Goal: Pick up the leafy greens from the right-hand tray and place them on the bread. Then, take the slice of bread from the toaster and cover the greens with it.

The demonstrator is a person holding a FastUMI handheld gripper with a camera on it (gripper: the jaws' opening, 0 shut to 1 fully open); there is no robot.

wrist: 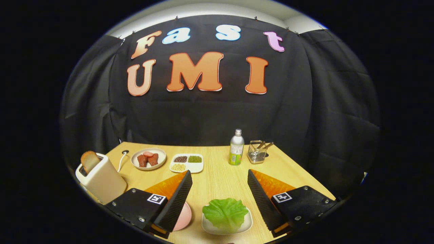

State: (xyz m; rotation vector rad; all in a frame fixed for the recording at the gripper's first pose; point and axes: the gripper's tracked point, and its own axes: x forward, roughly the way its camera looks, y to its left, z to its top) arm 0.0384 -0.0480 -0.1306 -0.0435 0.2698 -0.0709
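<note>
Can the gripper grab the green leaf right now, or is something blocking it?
Probably yes. The gripper is open, and the lettuce leaf lies on its white tray between the fingers, uncovered.

Gripper point(219, 184) fingers spread wide above leafy greens point(225, 213) on white tray point(207, 228); toaster point(101, 178) holding bread slice point(89, 161) on bench point(220, 176).

Greens point(225, 212) on tray point(207, 227) (toaster point(101, 178) far left, bottle point(236, 147) behind).
</note>
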